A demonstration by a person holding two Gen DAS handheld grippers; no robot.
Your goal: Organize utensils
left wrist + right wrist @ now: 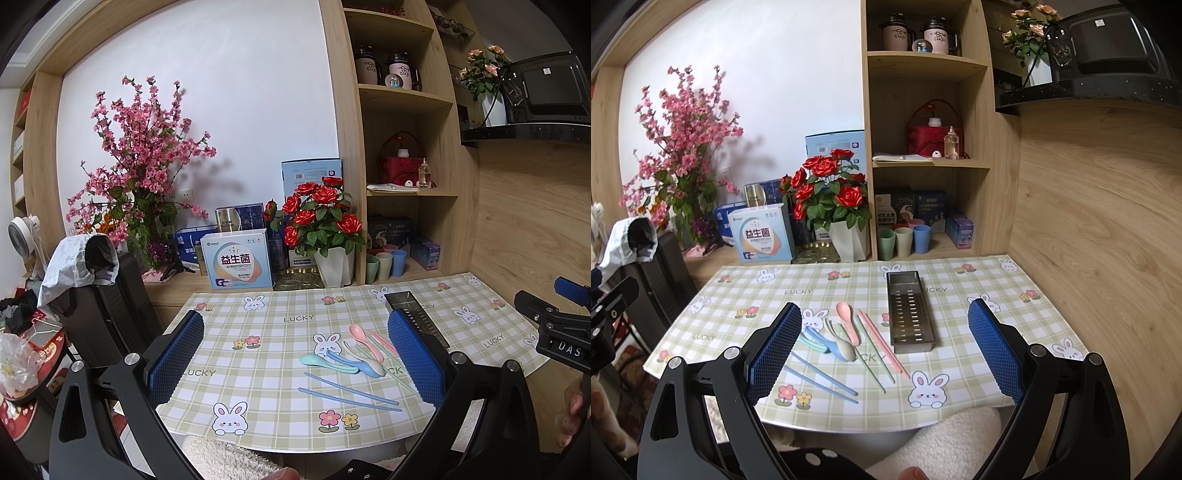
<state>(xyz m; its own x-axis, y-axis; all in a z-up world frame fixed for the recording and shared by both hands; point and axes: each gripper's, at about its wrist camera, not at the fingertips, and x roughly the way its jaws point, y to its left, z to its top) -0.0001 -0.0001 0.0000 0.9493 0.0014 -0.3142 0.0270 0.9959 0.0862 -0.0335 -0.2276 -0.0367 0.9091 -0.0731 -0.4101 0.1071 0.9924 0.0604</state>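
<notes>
Pastel utensils lie in a loose pile on the checked mat: a pink spoon, a beige spoon, blue chopsticks, pink chopsticks and green chopsticks. The pile also shows in the left wrist view, with a teal spoon and the blue chopsticks. A steel perforated tray stands just right of the pile, empty. My left gripper is open, held above the mat. My right gripper is open, above the pile and tray.
The mat covers a small table against a wooden shelf unit. At the back stand a red rose pot, a white box and several cups. A wood panel wall is right. A black chair is left.
</notes>
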